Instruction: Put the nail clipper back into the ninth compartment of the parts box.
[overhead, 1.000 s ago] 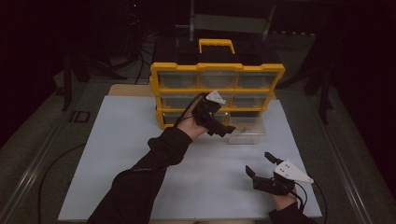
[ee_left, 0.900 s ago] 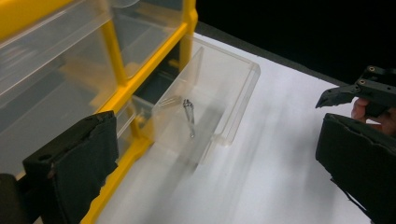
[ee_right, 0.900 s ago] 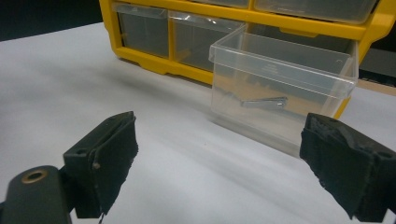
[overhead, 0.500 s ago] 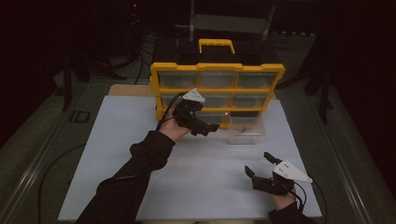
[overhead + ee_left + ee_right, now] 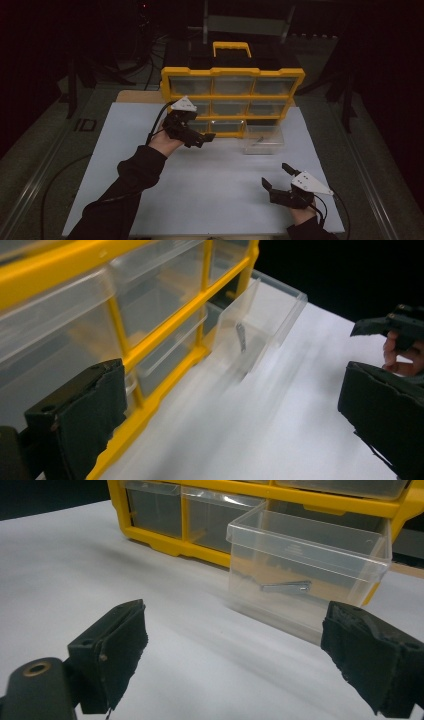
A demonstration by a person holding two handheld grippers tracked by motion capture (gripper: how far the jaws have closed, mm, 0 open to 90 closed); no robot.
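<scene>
A yellow organizer (image 5: pixel 232 95) with clear drawers stands at the back of the white table. One clear drawer (image 5: pixel 263 139) is pulled out and rests on the table in front of the organizer's lower right; a small metal piece (image 5: pixel 285 586) lies inside it. My left gripper (image 5: pixel 202 140) hangs open and empty in front of the organizer's bottom row, to the left of the drawer (image 5: pixel 260 325). My right gripper (image 5: pixel 275 175) is open and empty near the table's front right, facing the drawer (image 5: pixel 305 565) from a short distance.
A white sheet (image 5: pixel 125 150) covers the table, with bare room on the left and in the middle. A dark case with a yellow handle (image 5: pixel 231 47) sits behind the organizer. The other hand's gripper (image 5: pixel 395 327) shows at the right of the left gripper view.
My left gripper has moved left along the organizer's front, away from the pulled-out drawer. The right gripper has hardly moved.
</scene>
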